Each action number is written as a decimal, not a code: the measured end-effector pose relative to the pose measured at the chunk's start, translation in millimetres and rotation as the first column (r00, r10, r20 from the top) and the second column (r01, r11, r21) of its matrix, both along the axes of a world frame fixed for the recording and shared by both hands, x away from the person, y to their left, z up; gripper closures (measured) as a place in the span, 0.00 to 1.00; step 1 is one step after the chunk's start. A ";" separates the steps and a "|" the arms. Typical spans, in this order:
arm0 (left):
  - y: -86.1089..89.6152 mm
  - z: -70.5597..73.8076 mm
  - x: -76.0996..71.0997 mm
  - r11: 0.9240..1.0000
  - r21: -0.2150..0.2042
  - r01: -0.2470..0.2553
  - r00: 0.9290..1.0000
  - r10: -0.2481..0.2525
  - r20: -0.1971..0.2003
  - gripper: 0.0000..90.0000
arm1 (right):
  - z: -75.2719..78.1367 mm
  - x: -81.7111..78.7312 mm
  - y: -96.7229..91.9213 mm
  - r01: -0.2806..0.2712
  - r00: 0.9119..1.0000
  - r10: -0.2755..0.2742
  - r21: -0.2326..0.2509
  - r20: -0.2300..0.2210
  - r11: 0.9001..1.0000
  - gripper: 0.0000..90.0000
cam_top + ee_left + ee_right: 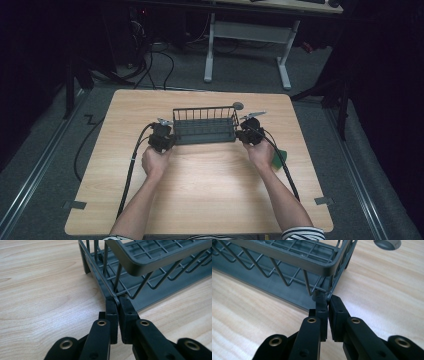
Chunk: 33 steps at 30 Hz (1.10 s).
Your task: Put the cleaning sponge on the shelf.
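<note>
Wooden table (pixel 200 190), frame centre: wire rack (pixel 205 125), long axis left-right. Left gripper (pixel 117 301) and right gripper (pixel 327 298) at opposite ends, jaws clamped on bottom wire.

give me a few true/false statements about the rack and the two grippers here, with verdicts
1. The left gripper is clamped on a wire at the lower corner of the dish rack. True.
2. The right gripper hangs open above the table. False: its jaws are shut on a wire at the rack's other end.
3. The rack stands on the wooden table. True, as far as the views show: its base tray lies against the wood.
4. Plates are stacked in the rack. False: its grid holds nothing.
5. A small grey round thing lies on the table by the rack's far right corner. True.
6. Both hands grip the rack at one end. False: one at each end.
</note>
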<state>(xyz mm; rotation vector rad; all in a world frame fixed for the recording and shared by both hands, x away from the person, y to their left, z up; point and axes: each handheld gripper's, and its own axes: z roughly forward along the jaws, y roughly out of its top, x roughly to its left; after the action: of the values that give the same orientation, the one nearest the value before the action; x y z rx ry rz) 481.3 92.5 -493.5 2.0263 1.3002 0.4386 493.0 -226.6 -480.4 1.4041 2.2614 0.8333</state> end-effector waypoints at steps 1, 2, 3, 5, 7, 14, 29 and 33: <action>0.0 0.0 0.0 1.000 0.000 0.000 1.000 0.000 0.000 0.96 | -0.1 -2.0 -0.8 -0.001 1.000 0.001 0.004 -0.002 1.000 0.96; -0.2 -0.2 -1.6 1.000 -0.001 0.006 1.000 -0.006 0.003 0.96 | -0.1 -5.2 -1.7 -0.001 1.000 0.001 0.006 -0.003 1.000 0.96; -0.5 -0.5 -4.3 1.000 -0.006 0.013 1.000 -0.013 0.002 0.96 | -0.1 -7.8 -2.6 -0.005 1.000 0.005 0.005 -0.001 1.000 0.96; -1.2 -0.8 -7.9 1.000 -0.010 0.022 1.000 -0.022 0.004 0.96 | -0.2 -13.5 -4.7 -0.002 1.000 0.002 0.009 -0.004 1.000 0.96; -1.7 -1.2 -11.6 1.000 -0.011 0.029 1.000 -0.029 0.009 0.97 | 0.2 -20.0 -6.2 -0.006 1.000 0.006 0.007 -0.006 1.000 0.96; -2.5 -1.7 -25.5 0.998 -0.012 0.060 0.998 -0.060 0.015 0.97 | -0.1 -44.4 -11.8 -0.020 1.000 0.020 0.014 -0.009 1.000 0.96; -6.7 -1.2 -62.1 0.995 -0.002 0.099 0.995 -0.099 0.019 0.96 | -0.5 -91.5 -19.7 -0.054 0.999 0.054 0.010 -0.005 0.998 0.96; -7.3 -2.0 -71.6 0.994 -0.007 0.108 0.994 -0.107 0.024 0.96 | -2.4 -99.3 -24.1 -0.060 0.998 0.060 0.031 0.005 0.998 0.96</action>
<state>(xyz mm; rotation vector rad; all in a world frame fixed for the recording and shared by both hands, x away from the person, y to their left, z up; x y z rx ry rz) 409.7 85.2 -495.5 2.0661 1.1703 0.4054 393.7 -250.7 -482.8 1.3519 2.3072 0.8928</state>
